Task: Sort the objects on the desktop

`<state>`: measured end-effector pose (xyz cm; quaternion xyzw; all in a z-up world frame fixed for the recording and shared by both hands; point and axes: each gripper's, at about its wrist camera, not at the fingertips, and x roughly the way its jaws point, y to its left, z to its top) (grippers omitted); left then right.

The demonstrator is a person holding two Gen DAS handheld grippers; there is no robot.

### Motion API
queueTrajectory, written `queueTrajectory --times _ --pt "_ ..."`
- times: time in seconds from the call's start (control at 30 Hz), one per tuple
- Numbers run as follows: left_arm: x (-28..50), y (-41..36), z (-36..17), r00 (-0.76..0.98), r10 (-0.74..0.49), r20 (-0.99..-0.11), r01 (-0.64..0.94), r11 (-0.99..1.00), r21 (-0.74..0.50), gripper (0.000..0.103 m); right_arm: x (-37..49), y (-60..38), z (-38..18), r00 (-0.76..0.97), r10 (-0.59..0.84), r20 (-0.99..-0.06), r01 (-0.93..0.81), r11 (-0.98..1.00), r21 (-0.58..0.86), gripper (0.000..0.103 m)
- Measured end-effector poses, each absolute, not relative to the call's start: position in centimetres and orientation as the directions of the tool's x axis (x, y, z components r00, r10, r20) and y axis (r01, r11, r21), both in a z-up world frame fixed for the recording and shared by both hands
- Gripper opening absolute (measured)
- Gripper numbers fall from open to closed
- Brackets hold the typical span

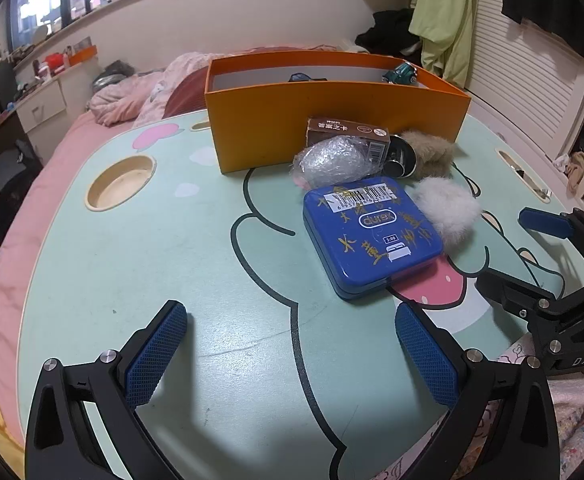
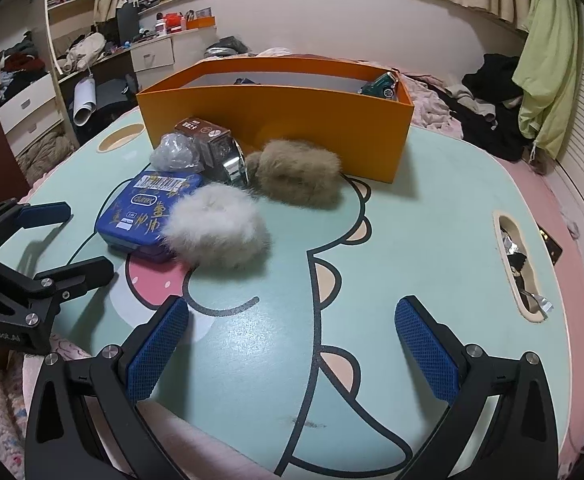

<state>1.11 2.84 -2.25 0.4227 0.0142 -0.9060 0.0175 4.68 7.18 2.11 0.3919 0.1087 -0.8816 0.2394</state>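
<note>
Holding both the left gripper [image 1: 291, 354] and right gripper [image 2: 292, 346] open and empty, we see a toy car [image 2: 380, 86] boxed; tin [image 1: 370, 236], puffs and packets ahead remain.

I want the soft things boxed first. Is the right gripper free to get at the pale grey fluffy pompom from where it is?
Probably yes. The right gripper is open and empty, and only bare table lies between it and the pale grey fluffy pompom. The pompom leans against the blue square tin, which could get nudged.
</note>
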Motion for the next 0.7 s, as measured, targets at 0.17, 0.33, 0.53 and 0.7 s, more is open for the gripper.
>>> queueTrajectory --times 0.17,0.33,0.53,0.7 --pt "1.11 2.84 -2.25 -0.642 -0.02 -0.767 0.044 -0.999 -0.011 0.103 4.83 7.38 2.15 -0.588 -0.33 -0.739 0.494 -0.87 -0.004 0.103" --pt "1.12 2.84 -2.26 -0.642 -0.019 -0.767 0.044 -0.999 -0.011 0.103 4.87 7.33 2.21 -0.605 -0.326 -0.727 0.481 -0.877 -0.007 0.103" --pt "1.11 2.85 -2.27 -0.642 -0.02 -0.767 0.044 -0.999 -0.011 0.103 4.89 7.2 2.23 -0.606 -0.326 -0.726 0.481 -0.877 -0.008 0.103" --pt "1.11 2.85 -2.28 -0.642 -0.02 -0.767 0.044 -0.999 -0.011 0.103 4.9 7.2 2.24 -0.606 -0.326 -0.726 0.481 -0.877 -0.008 0.103"
